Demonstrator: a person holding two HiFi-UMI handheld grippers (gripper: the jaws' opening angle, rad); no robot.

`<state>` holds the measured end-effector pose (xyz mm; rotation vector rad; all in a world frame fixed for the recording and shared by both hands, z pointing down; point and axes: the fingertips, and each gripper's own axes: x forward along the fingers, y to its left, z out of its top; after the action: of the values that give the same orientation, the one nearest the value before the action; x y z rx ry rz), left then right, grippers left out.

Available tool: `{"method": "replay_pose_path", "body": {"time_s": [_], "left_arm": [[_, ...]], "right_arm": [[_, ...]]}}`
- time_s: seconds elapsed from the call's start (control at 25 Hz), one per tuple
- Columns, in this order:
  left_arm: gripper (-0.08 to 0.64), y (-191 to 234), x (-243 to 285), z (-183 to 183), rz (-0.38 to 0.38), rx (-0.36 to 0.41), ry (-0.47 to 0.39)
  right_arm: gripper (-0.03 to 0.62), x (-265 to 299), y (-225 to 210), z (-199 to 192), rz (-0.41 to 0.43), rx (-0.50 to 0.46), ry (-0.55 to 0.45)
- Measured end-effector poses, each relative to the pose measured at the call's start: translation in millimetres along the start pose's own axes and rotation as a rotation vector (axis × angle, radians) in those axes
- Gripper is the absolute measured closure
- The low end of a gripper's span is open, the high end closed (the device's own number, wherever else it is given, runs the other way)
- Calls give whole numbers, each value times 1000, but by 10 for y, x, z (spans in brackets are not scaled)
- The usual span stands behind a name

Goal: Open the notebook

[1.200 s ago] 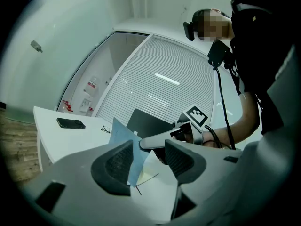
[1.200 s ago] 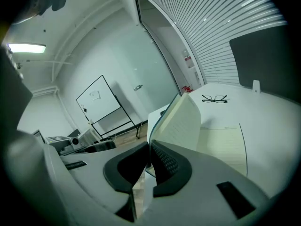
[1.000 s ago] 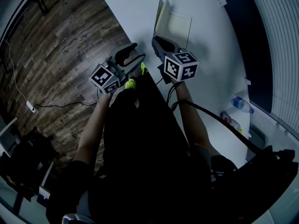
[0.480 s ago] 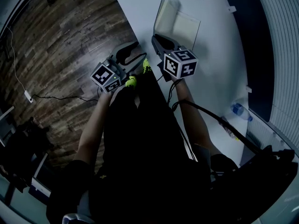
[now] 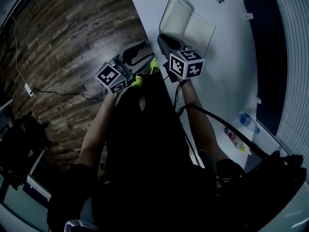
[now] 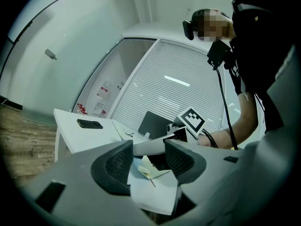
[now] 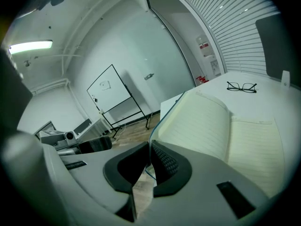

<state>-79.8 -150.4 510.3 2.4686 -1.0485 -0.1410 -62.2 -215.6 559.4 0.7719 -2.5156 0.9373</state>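
One notebook (image 5: 186, 25) lay spread open near the edge of the desk (image 5: 227, 71), its left half lifted off the surface. It looked light, with soft pages likely to flop and a thin, stiffer cover, probably best taken by that cover's free edge. The right tongs (image 7: 149, 147) were closed on that very edge, the thin blue cover pinched between the pads. The left tongs (image 6: 148, 149) hung off the desk's side, near the right ones, jaws apart and empty, aimed across at the notebook.
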Motion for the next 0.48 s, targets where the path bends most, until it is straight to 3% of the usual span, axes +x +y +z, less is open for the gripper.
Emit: {"method": "replay_pose_path", "body": {"time_s": [0.48], "left_arm": [[359, 96, -89, -34, 25, -15, -5]], "right_arm": [[537, 213, 21, -102, 28, 18, 41]]}}
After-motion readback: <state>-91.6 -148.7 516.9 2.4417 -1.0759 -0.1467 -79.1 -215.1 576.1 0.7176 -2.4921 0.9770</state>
